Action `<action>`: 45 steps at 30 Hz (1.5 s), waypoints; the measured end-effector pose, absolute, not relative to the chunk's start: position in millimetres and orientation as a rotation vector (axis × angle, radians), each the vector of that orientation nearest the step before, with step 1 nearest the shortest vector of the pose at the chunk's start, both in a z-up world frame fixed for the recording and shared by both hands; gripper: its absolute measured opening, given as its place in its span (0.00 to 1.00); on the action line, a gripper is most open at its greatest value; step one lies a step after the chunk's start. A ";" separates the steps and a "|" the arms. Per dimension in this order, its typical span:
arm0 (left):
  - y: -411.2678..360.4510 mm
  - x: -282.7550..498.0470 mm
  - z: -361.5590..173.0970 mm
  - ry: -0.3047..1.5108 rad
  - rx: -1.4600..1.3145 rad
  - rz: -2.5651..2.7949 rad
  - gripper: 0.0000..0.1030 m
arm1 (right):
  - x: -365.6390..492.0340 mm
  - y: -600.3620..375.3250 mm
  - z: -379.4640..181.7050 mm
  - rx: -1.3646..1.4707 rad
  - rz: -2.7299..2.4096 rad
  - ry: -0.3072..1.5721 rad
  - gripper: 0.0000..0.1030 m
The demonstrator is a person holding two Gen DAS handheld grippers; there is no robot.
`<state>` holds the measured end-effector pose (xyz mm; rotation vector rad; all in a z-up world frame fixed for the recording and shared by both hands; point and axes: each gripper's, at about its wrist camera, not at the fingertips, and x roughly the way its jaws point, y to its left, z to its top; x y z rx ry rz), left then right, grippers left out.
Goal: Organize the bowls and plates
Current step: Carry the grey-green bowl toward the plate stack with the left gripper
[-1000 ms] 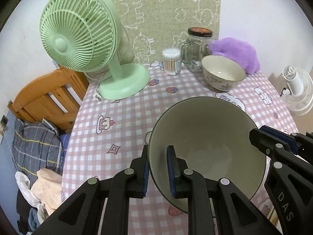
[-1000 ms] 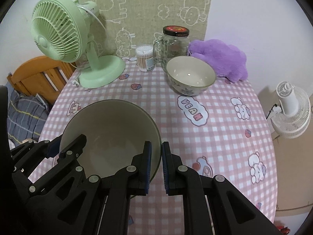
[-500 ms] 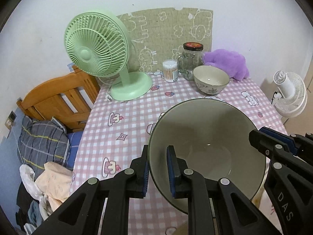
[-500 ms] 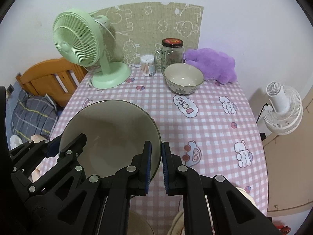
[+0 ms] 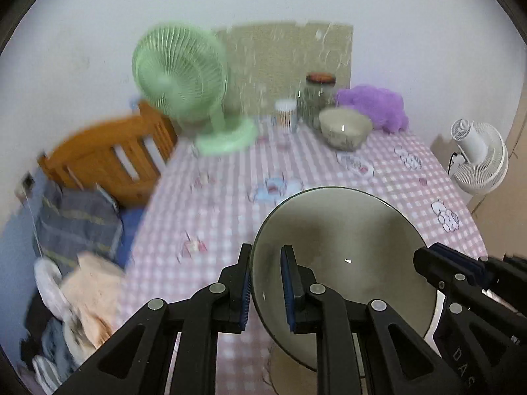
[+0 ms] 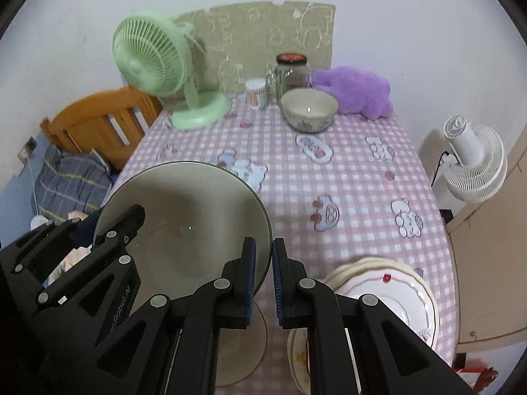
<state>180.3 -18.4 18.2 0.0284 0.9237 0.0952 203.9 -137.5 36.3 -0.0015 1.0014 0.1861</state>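
Over the table's near edge both the left gripper [image 5: 266,288] and right gripper [image 6: 263,278] pinch the big bowl's [image 6: 184,217] rim, so uneven pulling could slip it onto the plates [image 6: 395,299].

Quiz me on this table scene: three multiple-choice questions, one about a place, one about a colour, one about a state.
1. Where does the small patterned bowl stand?
A. before the purple plush
B. on the plate stack
C. under the fan
2. What colour is the table fan?
A. white
B. green
C. orange
3. How is the big grey bowl held?
A. resting free
B. by one tool
C. left tool and right tool both clamp its rim

B? No: A, by the plush; B, green; C, fingers straddle opposite rims.
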 end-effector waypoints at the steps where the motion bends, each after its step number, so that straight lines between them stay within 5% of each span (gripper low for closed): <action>1: -16.5 180.9 13.0 0.946 0.012 0.096 0.13 | 203.5 -137.6 30.8 0.012 0.179 1.021 0.12; 45: -22.1 124.6 -52.5 1.115 0.008 0.098 0.13 | 158.1 -132.8 -12.4 -0.077 0.209 1.184 0.12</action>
